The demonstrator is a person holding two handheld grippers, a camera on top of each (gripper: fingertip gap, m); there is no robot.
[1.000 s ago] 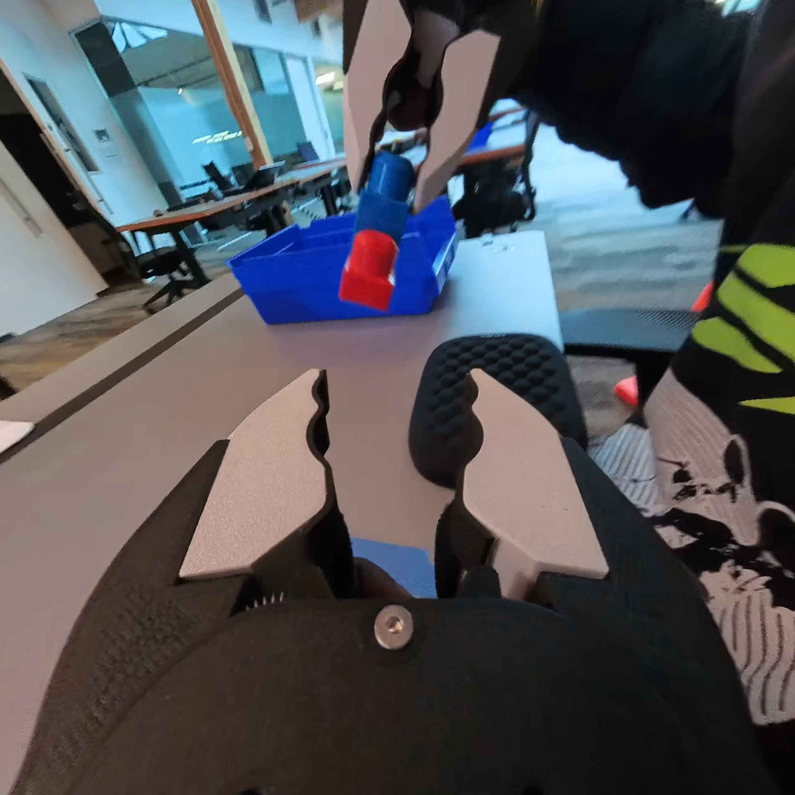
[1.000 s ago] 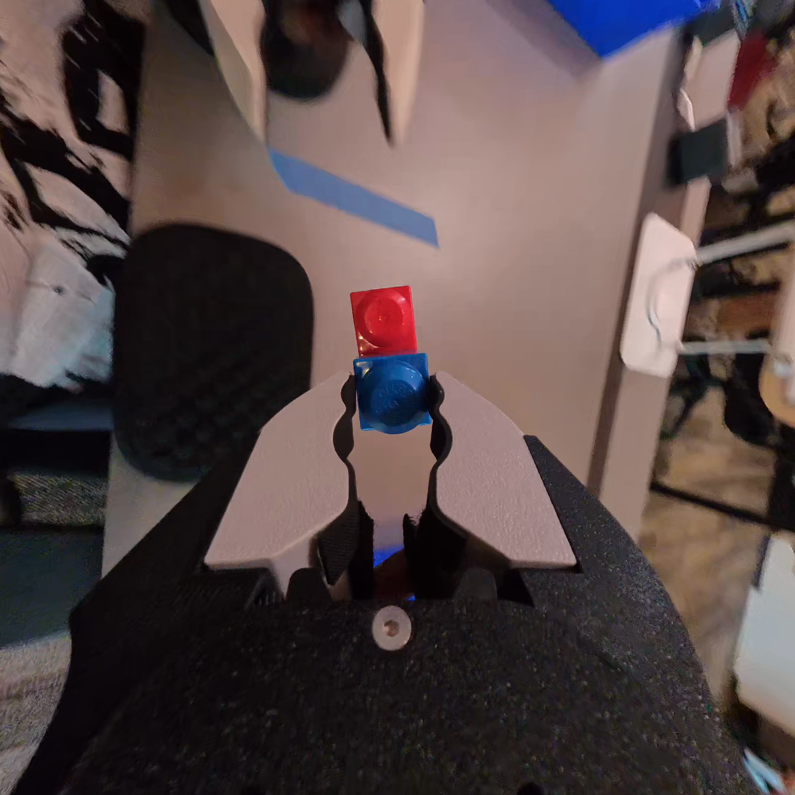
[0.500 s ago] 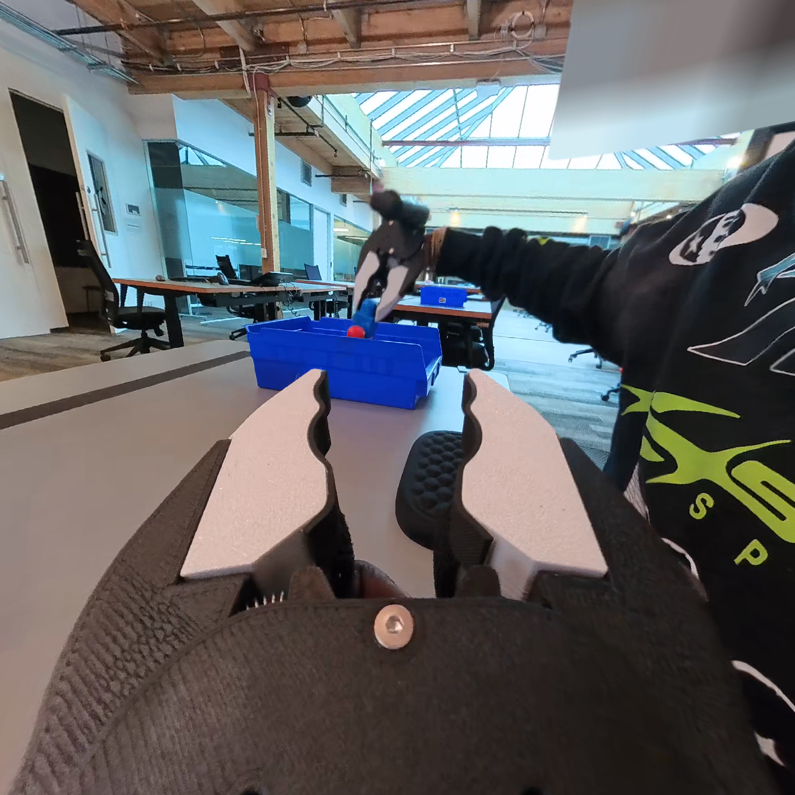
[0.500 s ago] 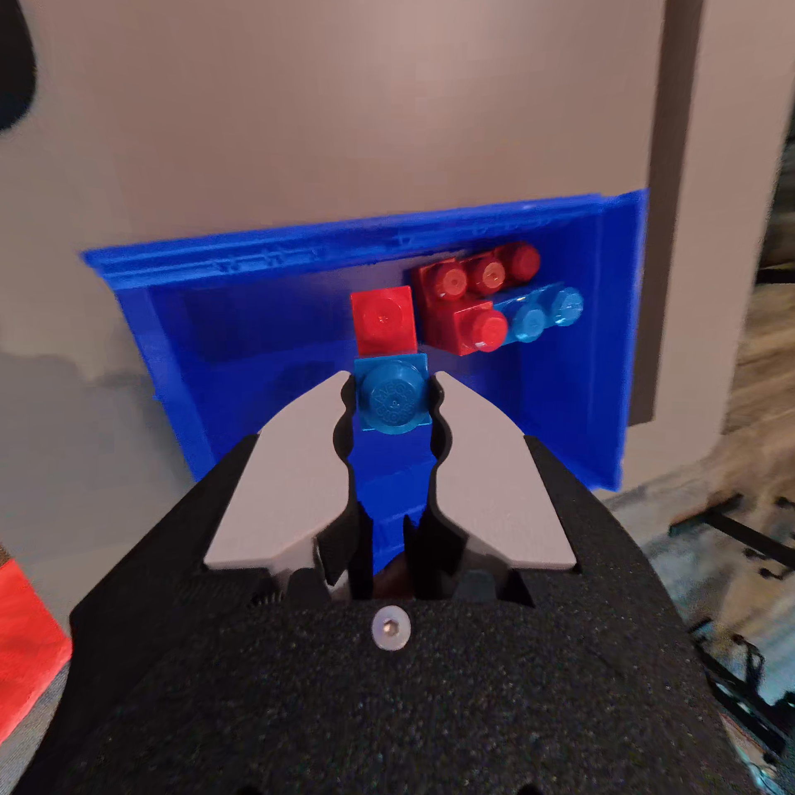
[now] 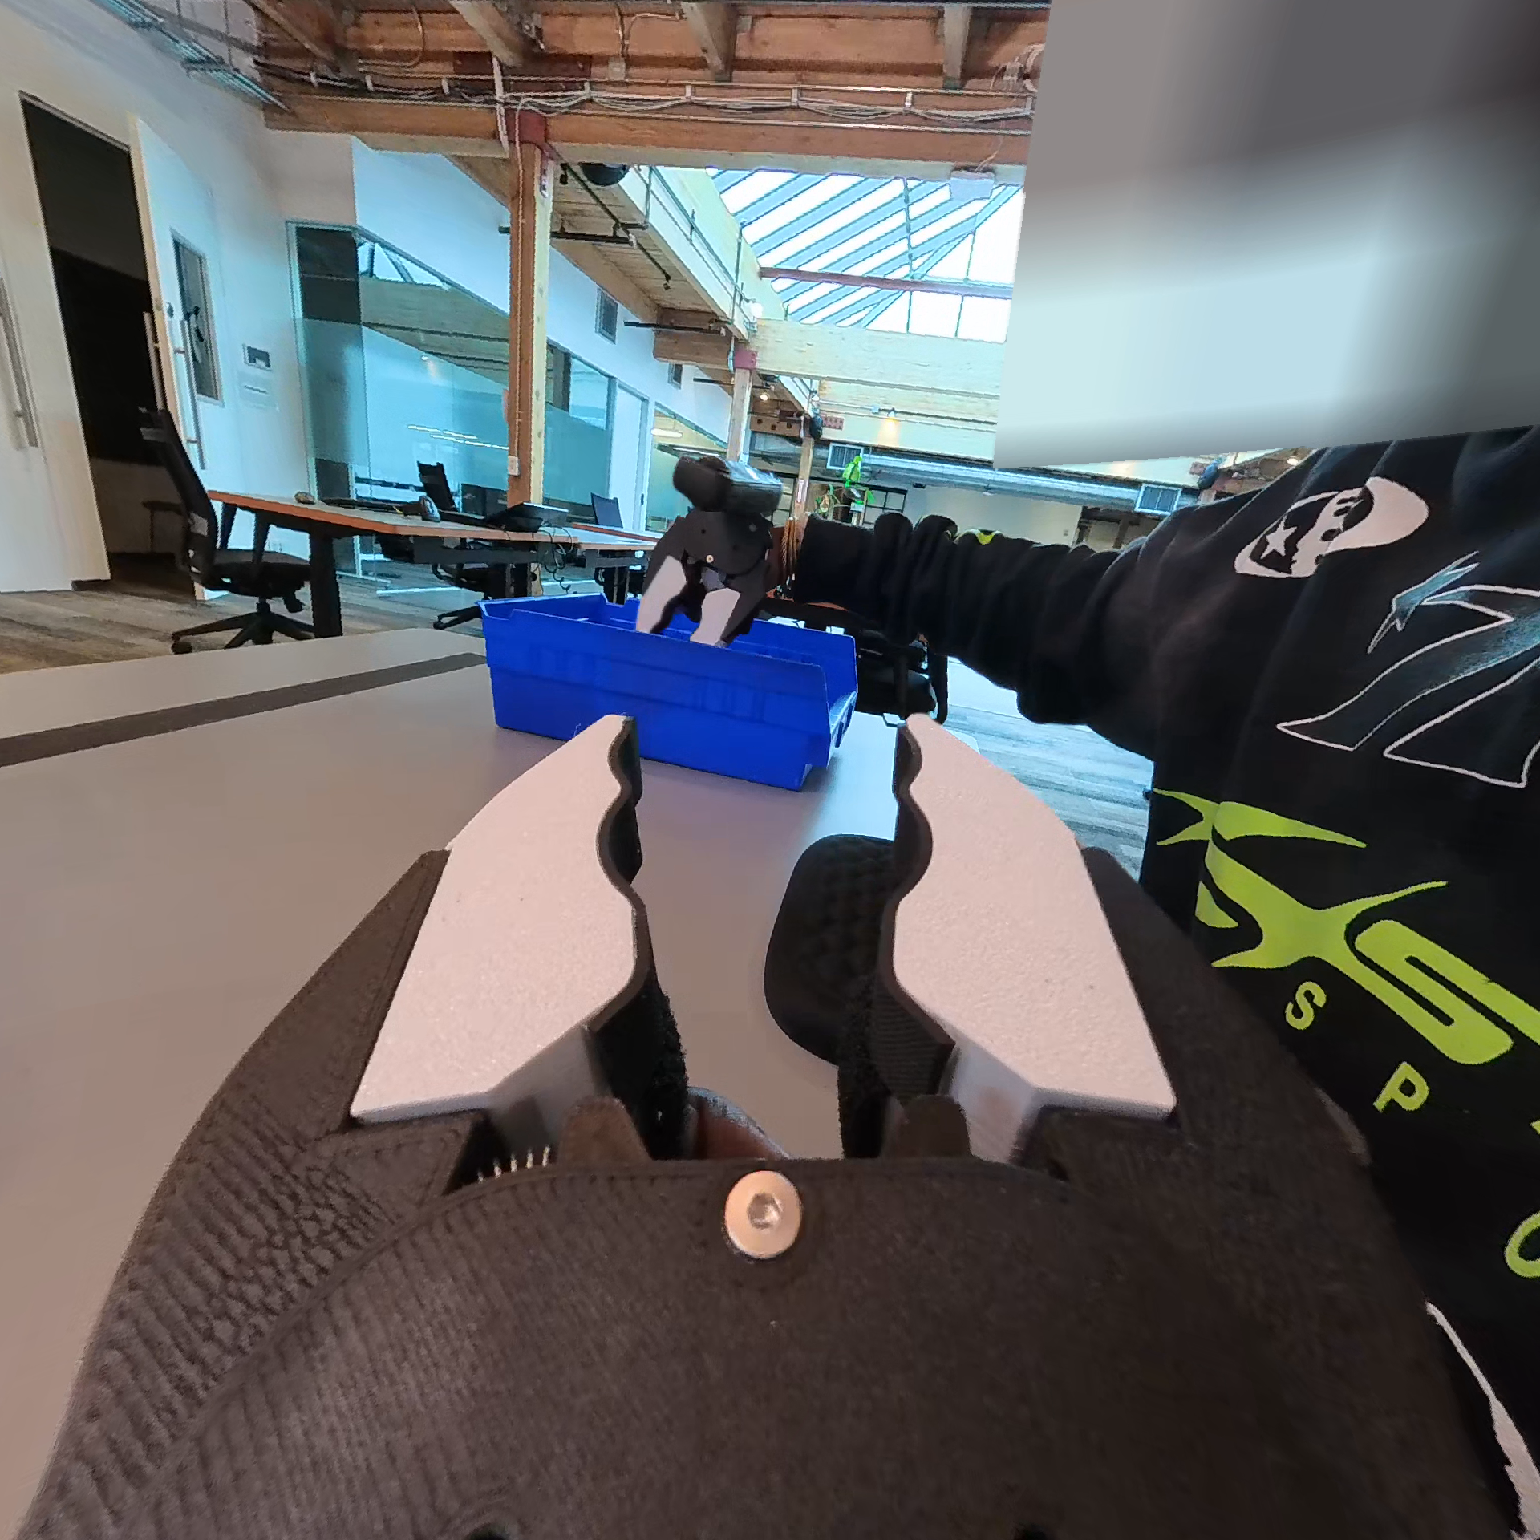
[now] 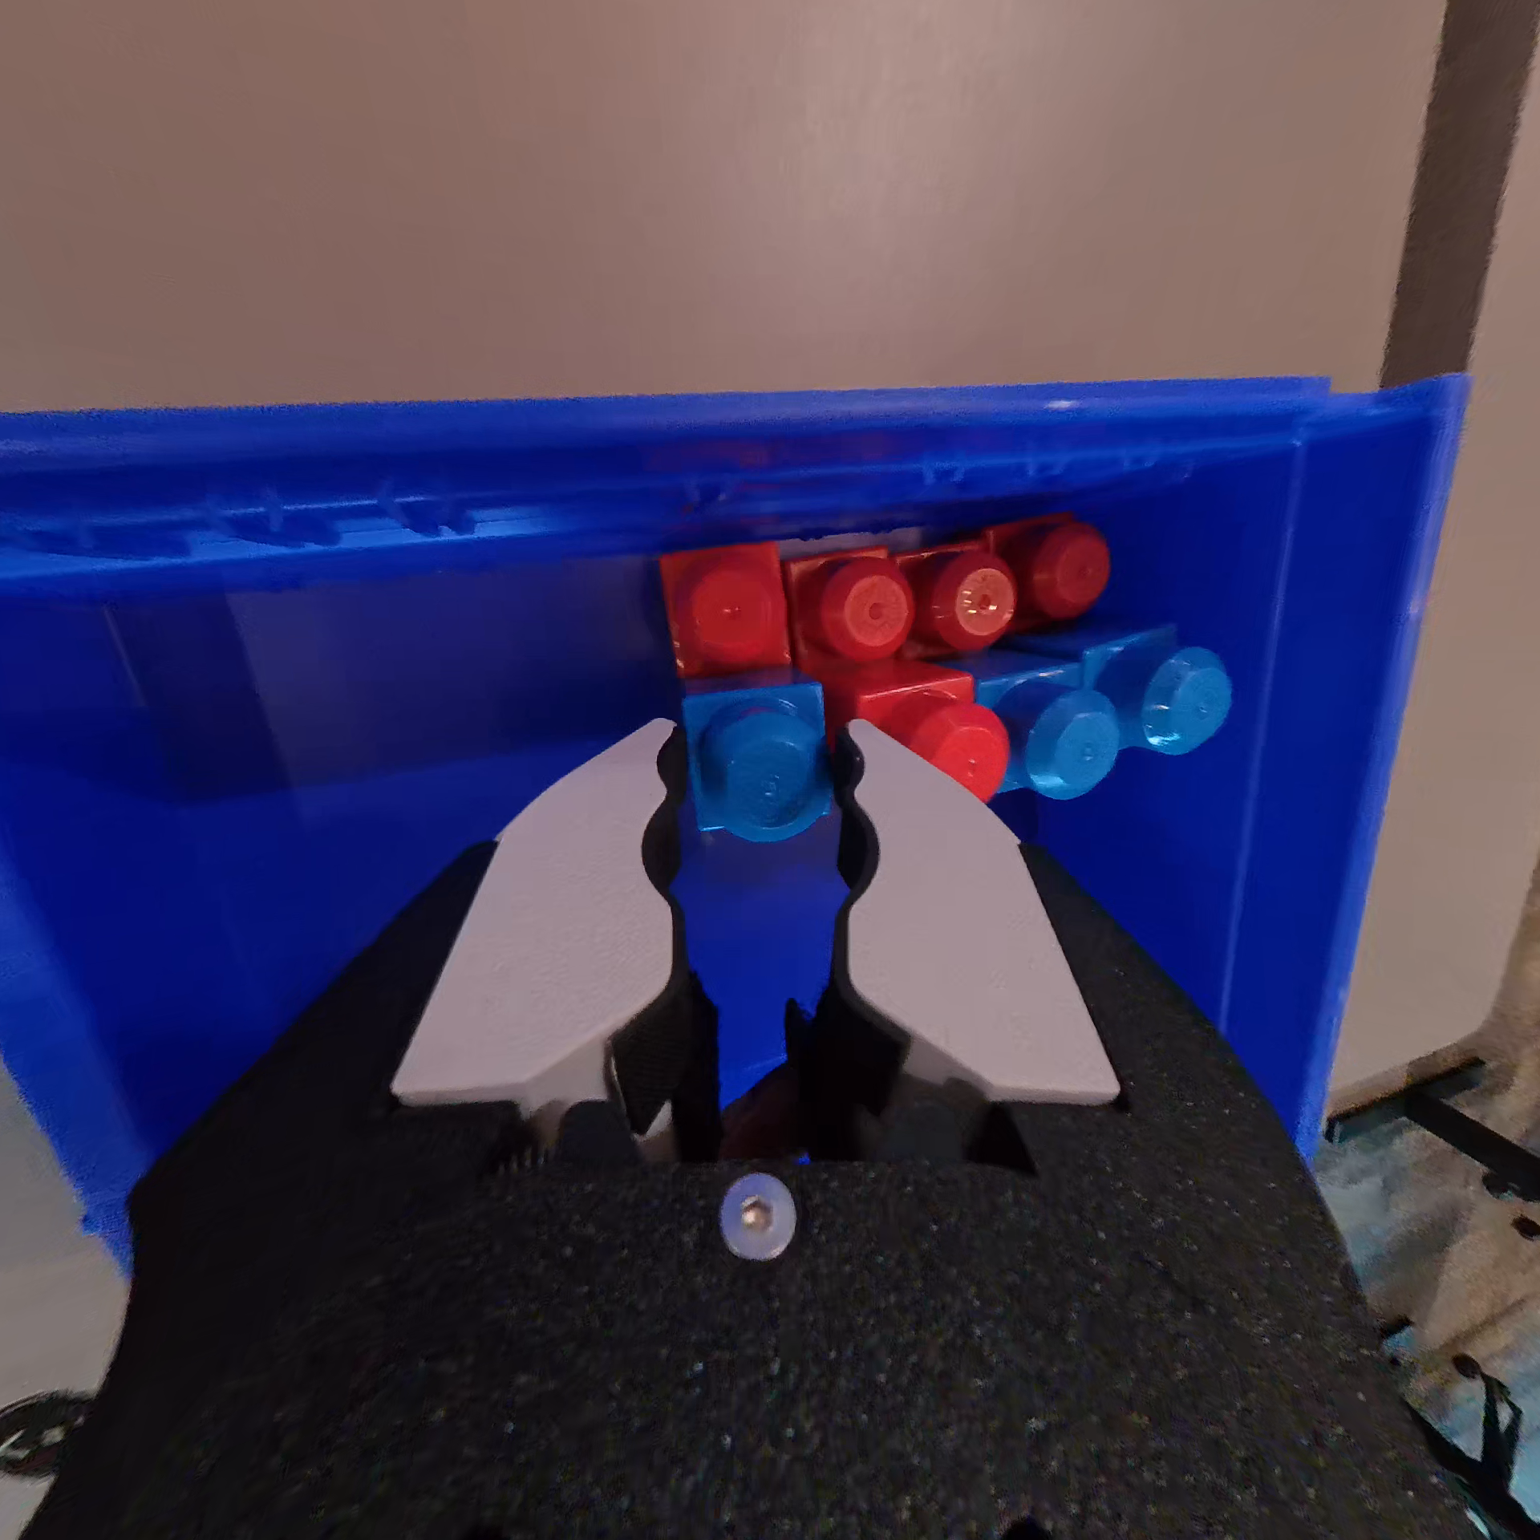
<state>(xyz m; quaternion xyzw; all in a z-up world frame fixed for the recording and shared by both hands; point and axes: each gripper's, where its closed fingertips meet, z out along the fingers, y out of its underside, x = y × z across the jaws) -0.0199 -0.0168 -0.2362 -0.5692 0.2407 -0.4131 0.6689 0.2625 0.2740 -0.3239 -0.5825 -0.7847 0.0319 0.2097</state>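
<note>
With nothing held between the wide-parted fingers of the left gripper [image 5: 762, 742] above the grey worktop [image 5: 208, 833], a blue studded plastic block [image 6: 757, 762] is clamped by the right gripper [image 6: 754, 771] inside the blue plastic bin [image 6: 1375, 667], where the neighbouring red studded block [image 6: 942, 725] could be knocked by its right finger

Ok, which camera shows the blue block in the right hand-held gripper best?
The right wrist view: the blue block sits large between the right hand-held gripper. In the left wrist view, the blue bin wall hides it.
</note>
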